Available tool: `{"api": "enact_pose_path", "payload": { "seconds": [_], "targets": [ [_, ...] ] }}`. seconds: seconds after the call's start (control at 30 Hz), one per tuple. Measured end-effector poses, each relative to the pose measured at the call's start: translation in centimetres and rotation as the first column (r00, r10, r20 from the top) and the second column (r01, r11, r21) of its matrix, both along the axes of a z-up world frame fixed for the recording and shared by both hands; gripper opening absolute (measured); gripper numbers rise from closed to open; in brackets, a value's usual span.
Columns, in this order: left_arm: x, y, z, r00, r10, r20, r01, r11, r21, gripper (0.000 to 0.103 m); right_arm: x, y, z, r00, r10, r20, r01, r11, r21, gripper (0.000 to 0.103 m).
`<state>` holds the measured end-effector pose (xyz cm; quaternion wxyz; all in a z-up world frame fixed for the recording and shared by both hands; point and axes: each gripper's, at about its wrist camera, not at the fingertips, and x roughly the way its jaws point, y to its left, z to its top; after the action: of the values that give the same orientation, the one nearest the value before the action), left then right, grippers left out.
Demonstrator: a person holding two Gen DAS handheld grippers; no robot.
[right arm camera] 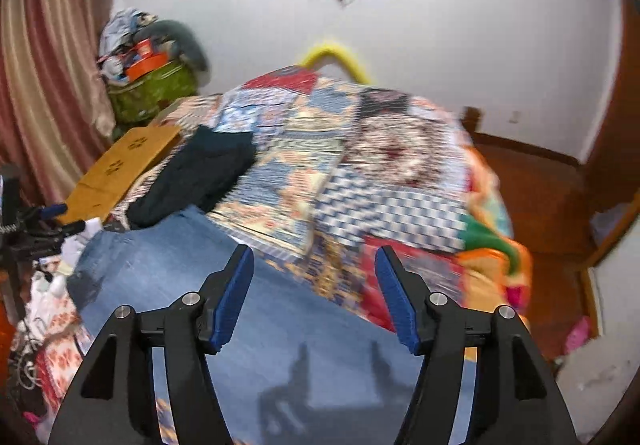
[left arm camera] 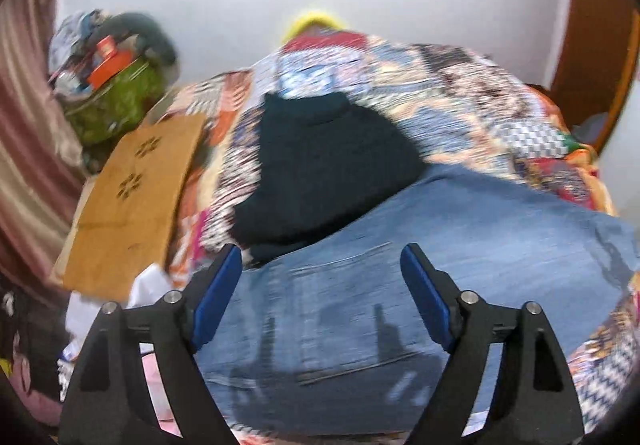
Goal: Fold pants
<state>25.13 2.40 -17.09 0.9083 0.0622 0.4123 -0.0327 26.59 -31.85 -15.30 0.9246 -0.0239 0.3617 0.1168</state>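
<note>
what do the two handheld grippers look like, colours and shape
Both match: the left gripper and right gripper have black plastic linkage arms with silver round pivot pins, and two fingers lined with blue ribbed pads. No hands, sleeves or cables are visible on either.

1. The room is evenly and fairly brightly lit; the white wall (right arm camera: pixel 460 45) shows no glare.
2. Both views are smeared by motion blur, worst on the patterned bedspread (left arm camera: pixel 460 93).
3. Gripper shadows fall dark on the jeans (right arm camera: pixel 320 357).
4. Fisheye bending curves the curtain (right arm camera: pixel 52 65), and the corners go black.
</note>
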Motion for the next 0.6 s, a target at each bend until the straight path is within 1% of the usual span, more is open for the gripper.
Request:
{"api": "enact_pose_path", "payload": {
  "seconds": [0.07, 0.17, 0.23, 0.27, 0.33, 0.37, 0.43, 0.47, 0.57, 0.6],
  "targets": [
    [0.0, -2.4, 0.4, 0.999, -0.043, -0.001, 0.043, 0.999, -0.016, 0.088, -1.6, -2.0, 0.3, 0.999, -0.045, 0.013, 0.045, 0.999, -0.018, 0.06],
    [0.2, -7.0, 0.4, 0.993, -0.119, -0.015, 0.118, 0.993, -0.026, 0.095, -4.1, -5.2, 0.2, 0.992, -0.122, 0.022, 0.122, 0.992, -0.028, 0.065],
    [0.4, -9.8, 0.0, 0.987, -0.161, -0.027, 0.16, 0.987, -0.023, 0.095, -6.0, -7.5, -0.3, 0.983, -0.18, 0.026, 0.18, 0.983, -0.024, 0.07],
    [0.5, -10.8, -0.2, 0.984, -0.176, -0.035, 0.175, 0.984, -0.021, 0.095, -6.8, -8.5, -0.6, 0.978, -0.208, 0.025, 0.208, 0.978, -0.017, 0.07],
    [0.8, -13.8, -1.2, 0.97, -0.229, -0.076, 0.228, 0.973, -0.024, 0.095, -8.4, -10.9, -1.6, 0.962, -0.272, 0.011, 0.272, 0.962, 0.008, 0.07],
    [0.8, -14.6, -1.6, 0.965, -0.245, -0.091, 0.244, 0.97, -0.025, 0.095, -9.2, -11.8, -2.2, 0.953, -0.303, -0.003, 0.303, 0.953, 0.019, 0.07],
    [1.1, -17.5, -2.8, 0.949, -0.286, -0.135, 0.287, 0.958, -0.015, 0.095, -10.5, -13.6, -4.1, 0.927, -0.373, -0.036, 0.374, 0.927, 0.036, 0.07],
    [1.0, -18.2, -3.2, 0.943, -0.297, -0.147, 0.299, 0.954, -0.014, 0.095, -11.1, -14.4, -5.1, 0.914, -0.403, -0.054, 0.405, 0.913, 0.044, 0.07],
    [1.0, -21.0, -4.9, 0.915, -0.348, -0.203, 0.354, 0.935, -0.007, 0.095, -12.4, -16.0, -8.4, 0.873, -0.47, -0.127, 0.481, 0.874, 0.07, 0.07],
    [1.1, -22.1, -5.6, 0.902, -0.368, -0.226, 0.377, 0.926, -0.004, 0.095, -12.7, -16.5, -9.4, 0.863, -0.481, -0.155, 0.496, 0.864, 0.083, 0.07]
  ]
}}
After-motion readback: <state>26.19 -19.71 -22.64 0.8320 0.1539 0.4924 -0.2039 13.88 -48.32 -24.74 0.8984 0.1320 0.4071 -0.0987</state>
